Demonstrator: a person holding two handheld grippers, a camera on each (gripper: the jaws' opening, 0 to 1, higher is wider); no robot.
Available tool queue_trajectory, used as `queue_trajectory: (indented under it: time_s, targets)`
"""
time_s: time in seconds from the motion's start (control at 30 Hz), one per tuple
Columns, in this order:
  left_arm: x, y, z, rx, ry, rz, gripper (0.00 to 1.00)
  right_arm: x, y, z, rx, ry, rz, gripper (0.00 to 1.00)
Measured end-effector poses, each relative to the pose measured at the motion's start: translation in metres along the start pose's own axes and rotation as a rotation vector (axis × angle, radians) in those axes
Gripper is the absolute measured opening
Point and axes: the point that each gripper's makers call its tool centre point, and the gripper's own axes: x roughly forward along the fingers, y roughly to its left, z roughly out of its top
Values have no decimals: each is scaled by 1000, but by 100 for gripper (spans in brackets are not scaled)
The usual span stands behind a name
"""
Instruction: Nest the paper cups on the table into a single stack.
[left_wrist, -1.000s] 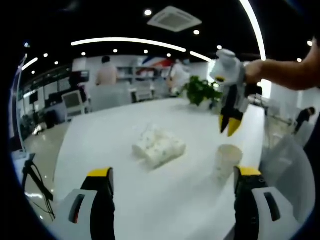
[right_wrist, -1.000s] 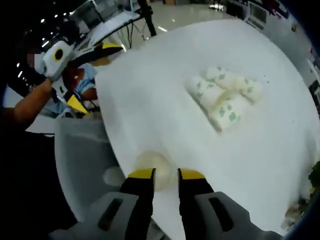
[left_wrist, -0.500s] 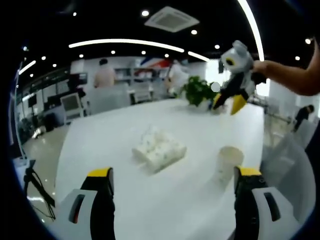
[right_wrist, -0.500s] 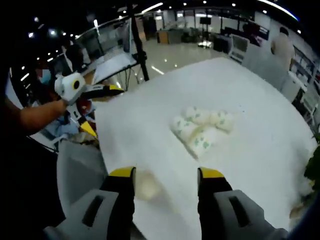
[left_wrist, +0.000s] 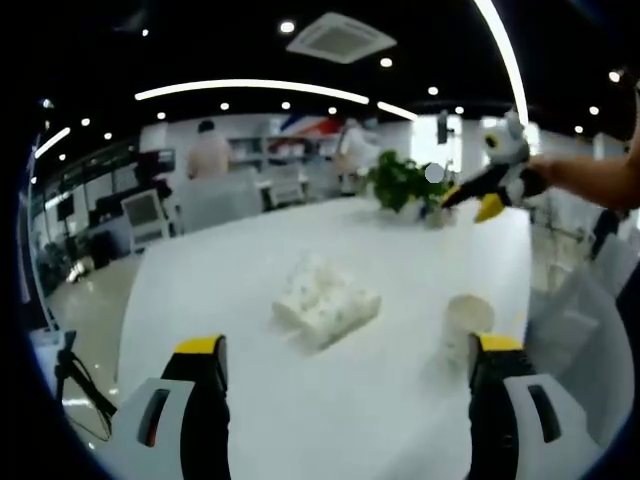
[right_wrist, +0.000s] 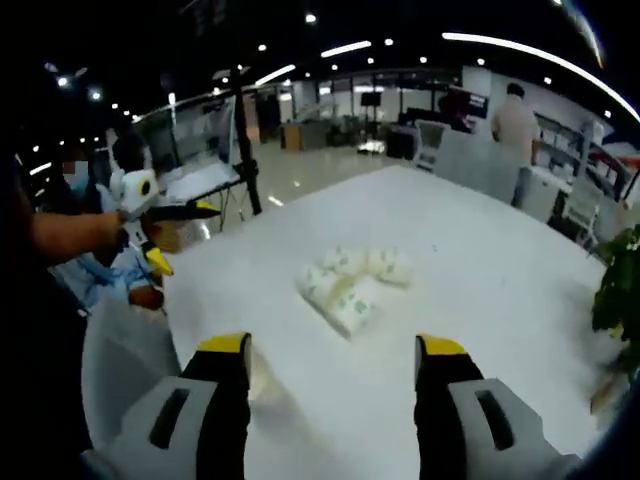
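- The left tool (left_wrist: 345, 365) is spread wide and holds nothing. The right tool (right_wrist: 335, 365) is also wide apart and empty, raised over the tabletop (right_wrist: 480, 270).
- One paper cup (left_wrist: 466, 325) stands upright near the right edge of the tabletop, just beside the left tool's right jaw.
- A group of cups (left_wrist: 328, 300) lies in the middle.
- I judge the next grasp needs a slow approach, closing softly on the cup wall so it is not crushed.
- The left gripper view shows the standing cup clearly; in the right gripper view it is mostly hidden behind the jaw.
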Motion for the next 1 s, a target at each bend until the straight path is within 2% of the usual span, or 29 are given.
queue_trajectory:
  time_s: [0.03, 0.07, 0.1, 0.17, 0.3, 0.4, 0.53, 0.7, 0.8, 0.9, 1.0]
  targets:
    - [0, 0, -1, -4, 1, 3, 99, 0, -2, 2, -2, -50, -10, 67]
    - [-1, 1, -2, -10, 3, 3, 99, -1, -4, -2, 21, -59, -17, 68]
    - [-1, 1, -4, -10, 6, 5, 99, -2, -5, -7, 39, -46, -17, 70]
    - [-1, 1, -9, 0, 15, 11, 99, -2, -11, -14, 61, -62, -38, 74]
    - [-2, 1, -15, 12, 1, 15, 99, -3, -14, -34, 36, -51, -40, 81]
    - [-2, 3, -25, -16, 3, 23, 99, -2, -18, -48, 40, -54, -60, 89]
    - [-4, 2, -35, -9, 24, 28, 99, -3, -19, -51, 66, -98, -71, 100]
    - [-5, 9, -37, -37, 42, 56, 99, -2, -22, -55, 92, -114, -79, 100]
    - [-3, 9, -37, -27, 42, 58, 99, -1, -22, -55, 86, -112, -83, 100]
    - [-1, 6, -34, -17, 45, 43, 99, -1, -22, -54, 84, -118, -81, 100]
    - [2, -2, -31, -12, 53, -3, 99, 0, -18, -56, 94, -117, -64, 100]
